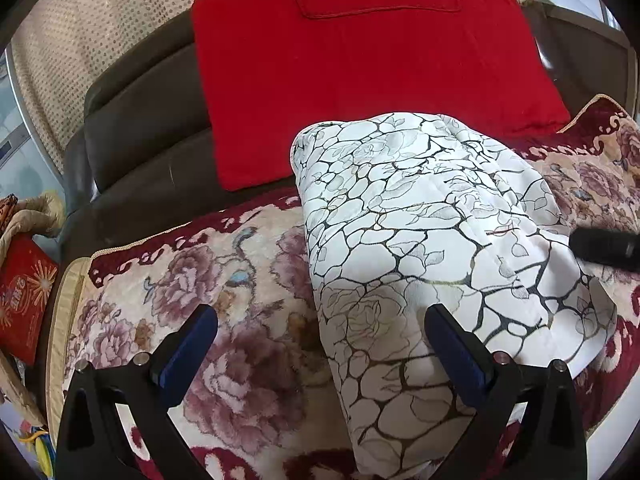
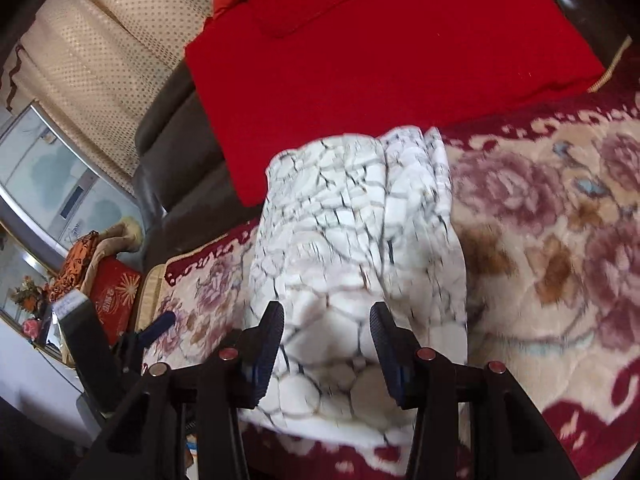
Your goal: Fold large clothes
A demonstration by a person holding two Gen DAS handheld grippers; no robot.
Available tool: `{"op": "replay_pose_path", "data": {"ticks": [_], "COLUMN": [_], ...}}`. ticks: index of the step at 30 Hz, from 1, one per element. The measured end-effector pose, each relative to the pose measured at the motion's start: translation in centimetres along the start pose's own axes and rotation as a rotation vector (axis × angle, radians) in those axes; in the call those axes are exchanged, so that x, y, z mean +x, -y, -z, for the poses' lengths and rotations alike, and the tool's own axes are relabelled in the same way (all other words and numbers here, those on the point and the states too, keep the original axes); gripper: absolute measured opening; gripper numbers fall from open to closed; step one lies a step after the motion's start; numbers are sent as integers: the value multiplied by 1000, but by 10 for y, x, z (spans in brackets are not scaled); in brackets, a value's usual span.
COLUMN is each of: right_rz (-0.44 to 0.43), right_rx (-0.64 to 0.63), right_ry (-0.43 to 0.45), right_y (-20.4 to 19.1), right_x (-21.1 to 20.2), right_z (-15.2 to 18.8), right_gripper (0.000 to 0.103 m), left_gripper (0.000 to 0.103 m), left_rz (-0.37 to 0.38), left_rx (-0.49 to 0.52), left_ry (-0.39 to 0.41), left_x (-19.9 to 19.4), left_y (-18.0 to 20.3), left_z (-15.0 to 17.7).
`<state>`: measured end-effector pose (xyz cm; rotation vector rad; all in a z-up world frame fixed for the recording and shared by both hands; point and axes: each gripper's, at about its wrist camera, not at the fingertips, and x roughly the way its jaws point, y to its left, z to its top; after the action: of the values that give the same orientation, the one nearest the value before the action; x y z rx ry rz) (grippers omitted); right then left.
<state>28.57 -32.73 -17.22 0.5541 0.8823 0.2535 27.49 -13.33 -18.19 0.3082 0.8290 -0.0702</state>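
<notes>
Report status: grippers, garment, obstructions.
Left hand-held gripper open, empty. Right hand-held gripper part open, straddling white crackle-print garment, grip unconfirmed. Garment bundled on floral blanket.

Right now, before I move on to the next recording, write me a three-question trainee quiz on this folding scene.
1. True or false: the left gripper is clamped on the white patterned garment.
2. What lies directly behind the garment? A) red cushion B) blue towel C) wooden tray
3. Fill in: the garment rests on a ____-patterned blanket.

Key: 1 false, its jaws stand wide, with the garment's edge between them; 2 A; 3 floral.
</notes>
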Motion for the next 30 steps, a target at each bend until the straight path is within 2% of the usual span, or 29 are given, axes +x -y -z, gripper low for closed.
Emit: {"op": "replay_pose_path", "data": {"ticks": [4, 9, 13, 17, 20, 21, 23, 26, 30], "right_rz": [17, 9, -21, -21, -27, -31, -13, 30, -27], "right_rx": [65, 66, 49, 29, 26, 28, 29, 71, 89], "right_ry": [-81, -81, -16, 26, 42, 44, 17, -119, -100], "right_y": [18, 19, 13, 7, 1, 1, 5, 26, 37], "right_x": [25, 25, 9, 9, 18, 23, 41, 85, 82], "right_z": [14, 12, -5, -31, -45, -48, -52, -48, -48], "right_gripper": [49, 49, 49, 49, 49, 49, 49, 49, 49], "left_gripper": [103, 103, 103, 103, 103, 103, 103, 103, 103], "left_rz": [27, 54, 47, 0, -15, -11, -6, 6, -11], "left_rx": [1, -27, -80, -86, -55, -32, -14, -16, -18], "left_ry": [-32, -45, -25, -35, -71, -106, -132, -109, -95], "left_x": [10, 8, 6, 19, 38, 50, 62, 60, 55], "left_y": [3, -9, -29, -39, -34, -27, -18, -21, -32], "left_z": [9, 1, -13, -24, -24, -21, -16, -16, -20]}}
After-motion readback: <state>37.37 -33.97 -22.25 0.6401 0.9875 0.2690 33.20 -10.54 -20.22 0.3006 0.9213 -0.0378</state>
